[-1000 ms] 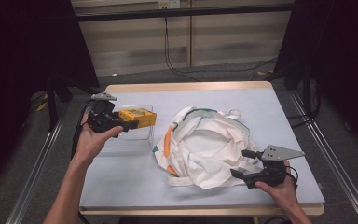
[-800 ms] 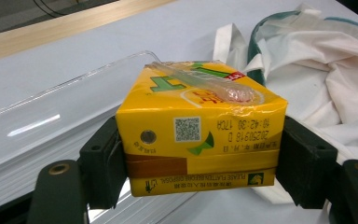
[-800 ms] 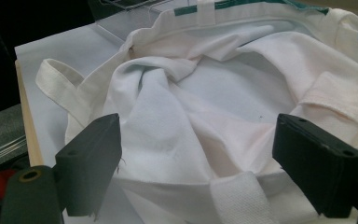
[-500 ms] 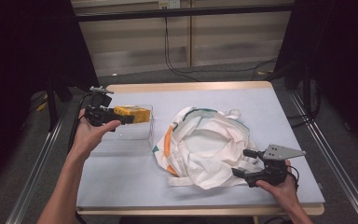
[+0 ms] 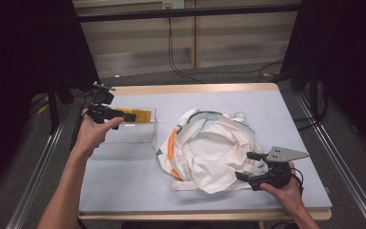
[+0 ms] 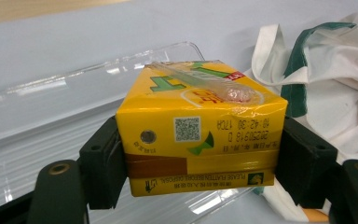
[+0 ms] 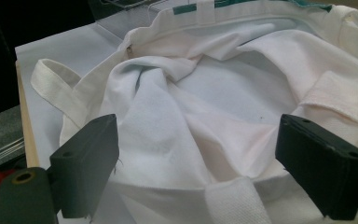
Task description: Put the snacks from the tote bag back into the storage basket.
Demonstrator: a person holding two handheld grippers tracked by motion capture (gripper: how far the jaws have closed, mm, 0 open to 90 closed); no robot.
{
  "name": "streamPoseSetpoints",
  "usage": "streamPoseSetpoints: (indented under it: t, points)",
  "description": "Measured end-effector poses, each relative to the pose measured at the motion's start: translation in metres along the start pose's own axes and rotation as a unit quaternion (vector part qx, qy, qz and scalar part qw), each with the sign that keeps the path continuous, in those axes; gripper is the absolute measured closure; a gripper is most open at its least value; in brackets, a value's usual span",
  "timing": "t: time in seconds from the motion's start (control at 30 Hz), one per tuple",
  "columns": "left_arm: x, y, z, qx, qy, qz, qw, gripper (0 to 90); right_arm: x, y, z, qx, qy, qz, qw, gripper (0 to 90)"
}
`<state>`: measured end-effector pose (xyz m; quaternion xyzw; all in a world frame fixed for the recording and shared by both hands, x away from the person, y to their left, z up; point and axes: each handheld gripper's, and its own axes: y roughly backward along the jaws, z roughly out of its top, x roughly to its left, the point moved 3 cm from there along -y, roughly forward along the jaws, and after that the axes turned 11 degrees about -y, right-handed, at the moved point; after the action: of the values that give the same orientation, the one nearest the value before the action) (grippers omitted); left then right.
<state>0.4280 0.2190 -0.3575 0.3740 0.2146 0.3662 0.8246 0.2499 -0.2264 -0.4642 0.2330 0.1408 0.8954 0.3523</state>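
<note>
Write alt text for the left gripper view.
A yellow drink carton with a wrapped straw on top is clamped between the left gripper pads, above a clear plastic tray; a white tote bag lies at right.

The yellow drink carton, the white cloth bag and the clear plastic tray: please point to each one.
yellow drink carton [image 6: 200,135], left gripper view, printed end face.
white cloth bag [image 5: 209,152], high view, crumpled middle.
clear plastic tray [image 5: 124,149], high view, near wall.
</note>
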Motion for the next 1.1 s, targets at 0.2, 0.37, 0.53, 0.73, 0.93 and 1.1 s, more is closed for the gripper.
streamPoseSetpoints:
  t: [0.2,0.37,0.53,0.73,0.93,1.1]
  points:
    - [0.003,-0.002,0.001,0.011,0.011,0.0,0.9999,27.4,0.002,-0.001,0.0,0.001,0.004,0.0,1.0,12.8]
    - [0.002,-0.008,0.003,0.034,0.01,0.004,0.9993,27.3,0.004,0.001,0.001,0.0,0.005,-0.004,1.0,12.4]
    - [0.001,-0.013,0.009,0.039,0.026,0.0,0.9989,27.3,0.007,0.001,0.001,0.001,0.011,-0.005,0.9999,12.4]
    - [0.003,-0.017,0.016,0.059,0.031,0.007,0.9977,27.3,0.008,-0.001,0.0,0.006,0.009,-0.004,0.9999,12.0]
    - [0.005,-0.023,0.022,0.067,0.052,0.013,0.9964,27.2,0.007,0.0,0.0,0.003,0.008,-0.005,1.0,12.0]
    - [0.01,-0.034,0.021,0.089,0.062,0.014,0.994,27.2,0.008,-0.001,0.0,0.006,0.008,-0.003,0.9999,12.0]
